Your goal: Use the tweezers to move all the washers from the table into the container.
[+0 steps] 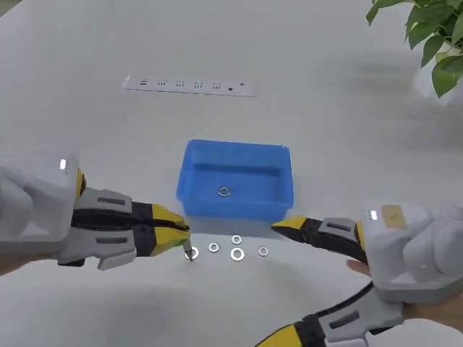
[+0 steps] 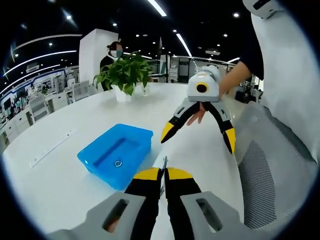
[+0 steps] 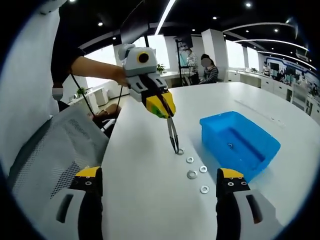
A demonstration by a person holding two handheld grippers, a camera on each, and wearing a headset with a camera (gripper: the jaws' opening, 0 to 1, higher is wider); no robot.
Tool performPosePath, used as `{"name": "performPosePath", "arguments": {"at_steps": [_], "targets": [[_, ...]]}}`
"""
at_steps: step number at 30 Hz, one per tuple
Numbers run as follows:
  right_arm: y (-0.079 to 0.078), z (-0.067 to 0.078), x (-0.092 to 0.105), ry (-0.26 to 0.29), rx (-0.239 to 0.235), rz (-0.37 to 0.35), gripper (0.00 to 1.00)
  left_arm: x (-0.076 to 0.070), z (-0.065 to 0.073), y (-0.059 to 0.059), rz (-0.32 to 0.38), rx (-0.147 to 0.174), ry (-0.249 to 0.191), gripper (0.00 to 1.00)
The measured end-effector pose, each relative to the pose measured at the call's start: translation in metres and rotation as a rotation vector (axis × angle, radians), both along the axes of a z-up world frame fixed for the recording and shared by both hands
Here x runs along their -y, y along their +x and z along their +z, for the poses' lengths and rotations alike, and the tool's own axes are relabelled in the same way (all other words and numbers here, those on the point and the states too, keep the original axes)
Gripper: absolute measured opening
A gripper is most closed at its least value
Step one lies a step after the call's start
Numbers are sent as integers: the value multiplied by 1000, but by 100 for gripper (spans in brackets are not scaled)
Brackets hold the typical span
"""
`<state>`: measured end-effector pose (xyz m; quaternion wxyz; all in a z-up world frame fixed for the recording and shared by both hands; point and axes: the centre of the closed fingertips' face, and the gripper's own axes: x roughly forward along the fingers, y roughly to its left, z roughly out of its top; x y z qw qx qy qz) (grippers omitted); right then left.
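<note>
My left gripper (image 1: 184,230) is shut on thin metal tweezers (image 1: 188,246), whose tips meet the leftmost washer (image 1: 190,253) on the white table. Several more washers (image 1: 237,254) lie in a loose row just right of it, in front of the blue container (image 1: 195,173). One washer (image 1: 223,191) lies inside the container. My right gripper (image 1: 271,283) is open and holds nothing, to the right of the row. In the right gripper view the tweezers (image 3: 172,132) point down onto a washer (image 3: 180,151). In the left gripper view the tweezers (image 2: 162,177) stick out between the shut jaws.
A white power strip (image 1: 189,85) lies on the table beyond the container. A potted plant (image 1: 434,36) stands at the far right corner. A mesh chair (image 3: 65,145) sits off the table's near edge. People stand in the room behind.
</note>
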<state>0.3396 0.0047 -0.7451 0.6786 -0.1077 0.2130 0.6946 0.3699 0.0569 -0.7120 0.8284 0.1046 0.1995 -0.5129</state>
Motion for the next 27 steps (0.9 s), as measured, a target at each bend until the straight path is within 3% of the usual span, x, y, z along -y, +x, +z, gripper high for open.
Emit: {"name": "performPosePath", "arguments": {"at_steps": [5, 12, 15, 19, 22, 27], "targets": [[6, 0, -38, 34, -8, 34, 91, 0, -1, 1, -17, -36, -4, 6], [17, -7, -69, 42, -20, 63, 77, -1, -2, -1, -37, -56, 4, 6], [23, -14, -73, 8, -8, 77, 67, -2, -2, -2, -45, -59, 8, 6], [24, -17, -74, -8, -17, 107, 44, -2, -2, -2, -50, -62, 8, 6], [23, -20, -76, -33, -2, 132, 35, -1, -3, -2, -57, -65, 11, 6], [22, -19, -79, -29, -14, 150, 16, 1, -3, -2, -73, -64, 23, 7]]}}
